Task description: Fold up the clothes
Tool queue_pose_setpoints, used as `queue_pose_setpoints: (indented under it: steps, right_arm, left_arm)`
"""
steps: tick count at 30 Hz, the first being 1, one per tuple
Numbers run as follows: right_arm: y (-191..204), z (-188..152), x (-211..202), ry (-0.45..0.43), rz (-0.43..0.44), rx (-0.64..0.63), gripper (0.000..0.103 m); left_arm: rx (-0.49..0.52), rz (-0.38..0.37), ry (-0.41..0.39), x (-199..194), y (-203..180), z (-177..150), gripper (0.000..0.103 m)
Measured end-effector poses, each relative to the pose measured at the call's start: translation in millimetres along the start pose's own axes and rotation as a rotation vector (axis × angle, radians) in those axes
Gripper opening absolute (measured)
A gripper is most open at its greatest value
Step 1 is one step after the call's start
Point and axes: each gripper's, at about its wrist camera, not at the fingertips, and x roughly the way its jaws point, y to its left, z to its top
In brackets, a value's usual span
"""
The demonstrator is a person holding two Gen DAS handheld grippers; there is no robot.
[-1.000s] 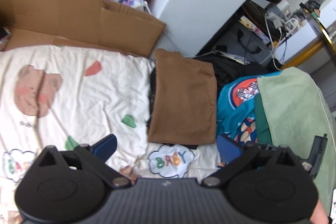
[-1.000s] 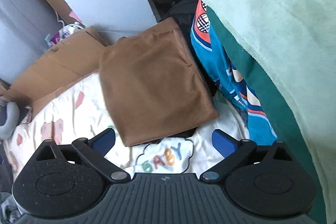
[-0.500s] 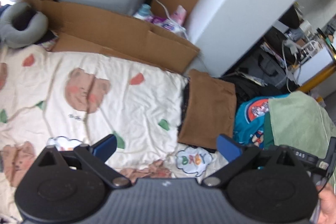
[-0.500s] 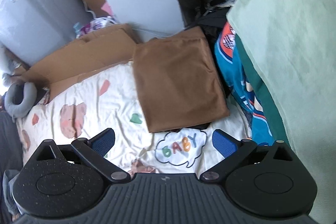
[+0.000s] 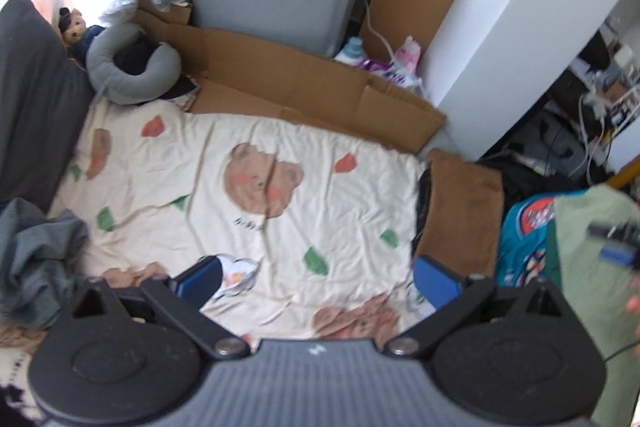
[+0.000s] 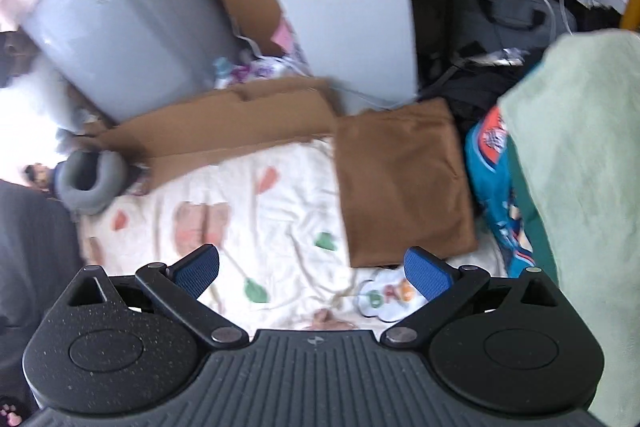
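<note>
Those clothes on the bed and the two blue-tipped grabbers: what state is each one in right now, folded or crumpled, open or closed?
Brown garment: folded flat at the bedsheet's edge.
Grey garment: crumpled, unfolded.
Light green cloth: draped over the blue patterned fabric, not folded.
Bedsheet: spread, wrinkled.
Left gripper: open, holding nothing.
Right gripper: open, holding nothing.

There was one folded brown garment (image 5: 460, 211) at three o'clock and one crumpled grey garment (image 5: 36, 259) at nine. One grey neck pillow (image 5: 132, 71), one flattened cardboard box (image 5: 304, 83) and one bear-print blanket (image 5: 248, 187) showed too.
</note>
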Motion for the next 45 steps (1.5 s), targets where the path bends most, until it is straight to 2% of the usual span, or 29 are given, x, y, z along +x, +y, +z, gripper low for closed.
queue_pose_setpoints:
  steps: [8,15,23,26,31,34,37,41,45]
  right_arm:
    - [51.1,6.2,-37.8,-0.001,0.058,-0.041,0.102]
    - [88.9,-1.3,-40.5,0.019,0.177,-0.043,0.102]
    - [107.0,-37.1,-21.0,0.047,0.172,-0.074,0.102]
    - [114.8,-48.1,-19.2,0.035,0.164,-0.119,0.102]
    - [133.0,-69.7,-17.7,0.031,0.153,-0.214,0.102]
    - [144.5,-81.5,-16.0,0.011,0.148,-0.269,0.102]
    - [152.6,-95.4,-7.3,0.032,0.158,-0.293,0.102]
    - [160.9,-113.9,4.1,0.058,0.148,-0.333,0.102]
    - [165.1,-130.8,12.5,0.078,0.171,-0.351,0.102]
  left_arm:
    - [0.010,0.023,0.013,-14.6,21.4,-25.3,0.103]
    - [-0.001,0.064,-0.044,-29.1,34.6,-52.2,0.103]
    - [-0.087,0.074,-0.107,-44.5,48.8,-94.4,0.103]
    - [-0.148,0.079,-0.142,-49.7,55.4,-106.5,0.103]
    - [-0.213,0.128,-0.195,-45.9,65.0,-125.5,0.103]
    - [-0.231,0.172,-0.213,-39.4,68.3,-134.8,0.103]
    - [-0.236,0.210,-0.210,-32.0,69.8,-142.0,0.103]
    - [-0.241,0.243,-0.250,-28.8,68.6,-145.1,0.103]
    - [-0.243,0.234,-0.238,-17.0,59.6,-146.9,0.103]
